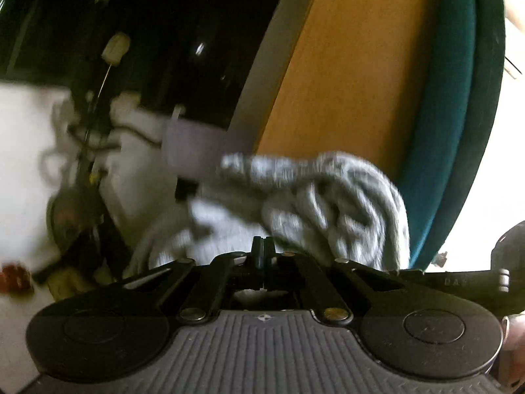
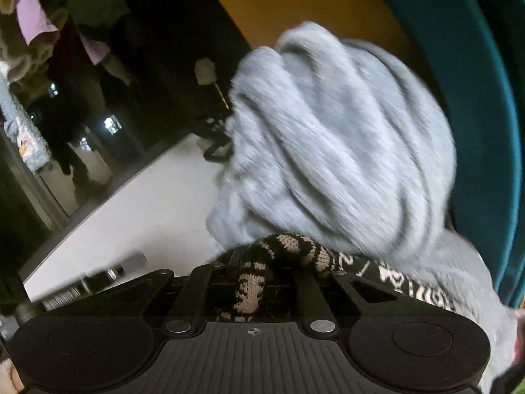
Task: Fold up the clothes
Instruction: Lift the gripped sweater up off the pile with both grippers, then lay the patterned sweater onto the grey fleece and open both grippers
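A grey knitted garment (image 2: 344,151) is seen bunched in front of both grippers. The right gripper (image 2: 254,262) is clamped on its black-and-beige patterned band (image 2: 252,282) — the left gripper (image 1: 262,246) is closed, apparently pinching grey fabric, though blurred.

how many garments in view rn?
1: a grey sweater with a black-and-beige patterned trim, bunched ahead of both tools and blurred. More may be hidden in the folds.
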A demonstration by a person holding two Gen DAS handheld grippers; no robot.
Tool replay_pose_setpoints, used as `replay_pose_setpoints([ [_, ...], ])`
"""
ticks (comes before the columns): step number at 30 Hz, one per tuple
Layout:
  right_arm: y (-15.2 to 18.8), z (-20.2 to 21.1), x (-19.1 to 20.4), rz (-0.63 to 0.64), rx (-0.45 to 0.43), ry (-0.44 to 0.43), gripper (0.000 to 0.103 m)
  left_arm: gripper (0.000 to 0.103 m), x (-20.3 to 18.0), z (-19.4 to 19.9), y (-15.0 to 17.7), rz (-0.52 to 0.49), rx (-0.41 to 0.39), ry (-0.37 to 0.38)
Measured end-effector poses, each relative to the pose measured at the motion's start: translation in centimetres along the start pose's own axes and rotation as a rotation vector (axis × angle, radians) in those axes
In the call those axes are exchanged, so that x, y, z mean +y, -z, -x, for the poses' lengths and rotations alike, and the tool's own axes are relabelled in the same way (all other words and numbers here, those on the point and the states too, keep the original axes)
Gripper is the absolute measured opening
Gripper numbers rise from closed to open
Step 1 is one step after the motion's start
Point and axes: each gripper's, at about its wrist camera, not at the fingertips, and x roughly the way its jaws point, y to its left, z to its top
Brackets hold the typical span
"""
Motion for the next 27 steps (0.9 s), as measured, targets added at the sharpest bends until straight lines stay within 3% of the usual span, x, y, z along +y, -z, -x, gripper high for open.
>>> replay_pose_setpoints([
  [3,-0.7,-1.7,1.3,0.038,-0.019,0.009,0.008,0.000,1.3,-1.7,-0.7,-0.026,0.047,0.000],
  [5,-0.5,-4.0,1.0,0.073,0.035,0.063,0.008,0.002,2.4,-2.9,0.6,-0.010,0.123,0.008],
  [7,0.2,-5.8,0.1,0.089,0.079,0.112,0.008,0.010,3.3,-3.5,3.0,0.013,0.212,0.019],
  [9,0.9,-7.5,-0.8,0.105,0.123,0.162,0.008,0.036,3.8,-3.9,5.5,0.009,0.290,0.000],
  [11,1.7,-9.3,-1.8,0.120,0.166,0.211,0.007,0.049,4.2,-4.2,7.9,-0.004,0.359,-0.017],
  [13,2.0,-10.2,-1.8,0.154,0.168,0.225,0.007,0.049,4.3,-4.2,9.5,-0.008,0.399,-0.014],
  [16,1.8,-11.9,-1.6,0.199,0.182,0.261,0.007,0.052,4.4,-3.4,10.0,0.043,0.378,-0.022],
  [21,1.3,-13.3,-1.5,0.214,0.204,0.292,0.007,0.052,3.6,-0.5,8.3,0.146,0.262,0.001],
  [27,1.1,-12.6,-1.7,0.193,0.196,0.277,0.008,0.053,0.4,-0.2,7.6,0.061,0.251,0.085],
])
